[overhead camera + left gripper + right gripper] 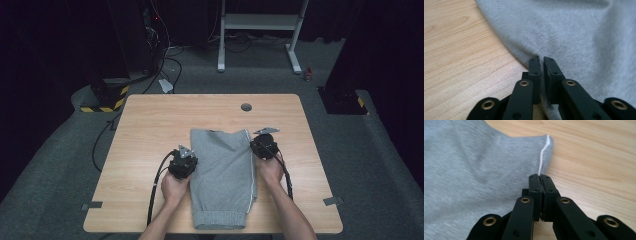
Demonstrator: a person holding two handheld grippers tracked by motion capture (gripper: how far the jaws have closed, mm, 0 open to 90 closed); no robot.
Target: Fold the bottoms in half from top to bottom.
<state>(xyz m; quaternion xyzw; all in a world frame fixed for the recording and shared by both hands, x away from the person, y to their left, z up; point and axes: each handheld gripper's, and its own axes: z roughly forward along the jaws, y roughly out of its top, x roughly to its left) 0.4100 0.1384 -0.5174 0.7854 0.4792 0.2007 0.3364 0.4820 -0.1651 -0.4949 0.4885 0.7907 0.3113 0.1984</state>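
Grey folded sweatpants [222,175] lie lengthwise on the wooden table [145,130], waistband toward the person, a white stripe along the right edge. My left gripper [190,162] is at the cloth's left edge. In the left gripper view its jaws are shut on the grey fabric [564,37], which is pinched between the pads [534,65]. My right gripper [256,146] is at the right edge near the far end. In the right gripper view its jaws are shut on the cloth's edge [474,170], right at the white stripe [543,152].
A round cable hole [246,107] sits near the table's far edge. Bare wood lies to the left and right of the cloth. A white frame [260,30] and cables [170,65] stand on the floor beyond the table.
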